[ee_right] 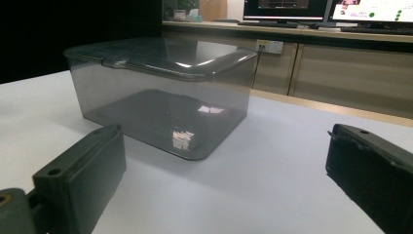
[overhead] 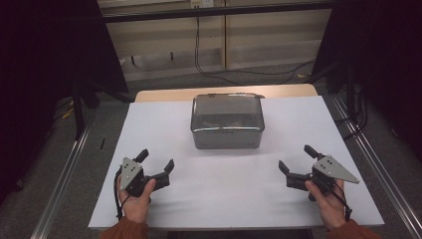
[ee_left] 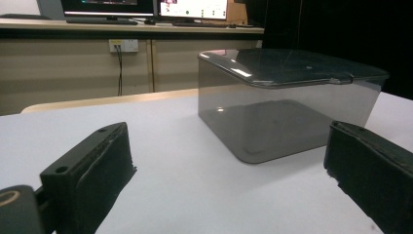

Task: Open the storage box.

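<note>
A smoky transparent plastic box (overhead: 227, 121) with its lid on stands at the middle back of the white table top (overhead: 239, 199). It looks empty in the left gripper view (ee_left: 287, 105) and in the right gripper view (ee_right: 160, 92). My left gripper (overhead: 157, 160) rests near the front left of the table, held by a hand, jaws wide apart with nothing between them. My right gripper (overhead: 296, 158) rests near the front right, also held by a hand, jaws spread and empty. Both point roughly toward the box and stay well short of it.
The white board lies on a wooden table (overhead: 164, 94) whose far edge shows behind the box. Metal rails (overhead: 64, 174) run along both sides of the table. A desk with monitors (ee_left: 146, 9) stands beyond. Cables (overhead: 199, 59) hang at the back wall.
</note>
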The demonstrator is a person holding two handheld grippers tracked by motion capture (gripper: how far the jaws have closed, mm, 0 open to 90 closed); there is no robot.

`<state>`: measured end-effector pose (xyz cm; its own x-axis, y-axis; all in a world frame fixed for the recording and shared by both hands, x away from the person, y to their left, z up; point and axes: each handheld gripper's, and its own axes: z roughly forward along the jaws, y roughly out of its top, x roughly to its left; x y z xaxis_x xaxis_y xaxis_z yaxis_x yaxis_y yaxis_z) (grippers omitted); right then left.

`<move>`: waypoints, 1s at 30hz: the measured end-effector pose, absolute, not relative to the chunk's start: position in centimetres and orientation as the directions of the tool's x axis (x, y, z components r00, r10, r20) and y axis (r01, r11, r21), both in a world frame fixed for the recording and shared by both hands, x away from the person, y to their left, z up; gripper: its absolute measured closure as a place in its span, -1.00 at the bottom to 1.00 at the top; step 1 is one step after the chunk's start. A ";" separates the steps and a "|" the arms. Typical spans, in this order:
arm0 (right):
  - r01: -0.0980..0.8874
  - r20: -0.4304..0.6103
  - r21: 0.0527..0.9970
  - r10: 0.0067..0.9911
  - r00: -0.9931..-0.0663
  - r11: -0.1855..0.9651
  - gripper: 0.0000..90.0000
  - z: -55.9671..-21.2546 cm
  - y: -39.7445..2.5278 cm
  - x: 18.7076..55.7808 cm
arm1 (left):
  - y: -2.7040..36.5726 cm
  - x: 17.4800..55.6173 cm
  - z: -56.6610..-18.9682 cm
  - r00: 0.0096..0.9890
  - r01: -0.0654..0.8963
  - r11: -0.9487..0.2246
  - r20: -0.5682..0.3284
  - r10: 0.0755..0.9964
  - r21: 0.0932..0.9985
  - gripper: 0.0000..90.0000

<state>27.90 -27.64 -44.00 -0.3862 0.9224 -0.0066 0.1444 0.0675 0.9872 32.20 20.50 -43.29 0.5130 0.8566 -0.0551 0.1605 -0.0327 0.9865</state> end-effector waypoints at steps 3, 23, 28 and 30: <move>0.137 -0.006 0.988 0.917 -0.400 0.066 -0.98 -43.9 -27.3 28.0 | 20.5 32.2 -43.3 0.514 0.163 -0.043 -0.048 0.856 0.986 -0.92; 0.133 -0.011 0.987 0.863 -0.506 0.091 -0.99 -42.8 -22.7 30.6 | 20.5 32.4 -43.3 0.535 0.169 -0.048 -0.051 0.843 0.984 -0.93; 0.134 -0.029 0.984 0.855 -0.518 0.115 -0.99 -42.4 -21.7 31.2 | 20.5 32.4 -43.2 0.522 0.169 -0.061 -0.037 0.852 0.984 -0.93; 0.135 -0.028 0.984 0.853 -0.522 0.115 -1.00 -42.3 -21.4 31.5 | 20.5 32.4 -43.2 0.525 0.172 -0.061 -0.039 0.850 0.983 -0.93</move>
<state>31.51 -21.40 -42.31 -0.5216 0.8527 -0.0285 0.1347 0.1153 0.9841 32.41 20.51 -43.25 0.5251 0.8501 -0.0395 0.1724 -0.0608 0.9831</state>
